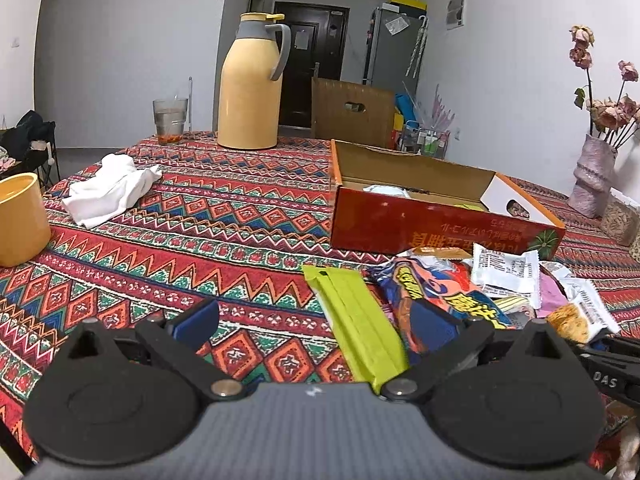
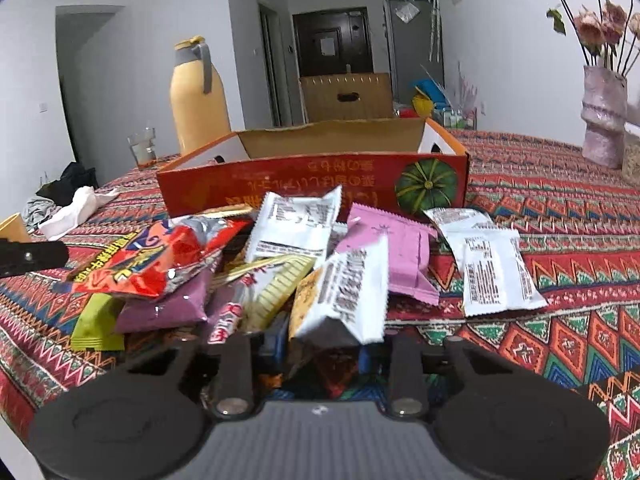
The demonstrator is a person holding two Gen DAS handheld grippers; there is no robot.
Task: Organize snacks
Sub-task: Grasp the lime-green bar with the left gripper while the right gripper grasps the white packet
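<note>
A heap of snack packets (image 2: 288,264) lies on the table (image 1: 224,216) just before an open box (image 2: 312,184). Behind the box, to its left, stand a jug (image 1: 250,88) and a glass (image 1: 170,120); a vase (image 2: 602,116) stands far right.

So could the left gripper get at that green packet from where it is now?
Probably yes. The left gripper stands open, and the green packet lies flat on the tablecloth between its fingers, with nothing on top.
</note>
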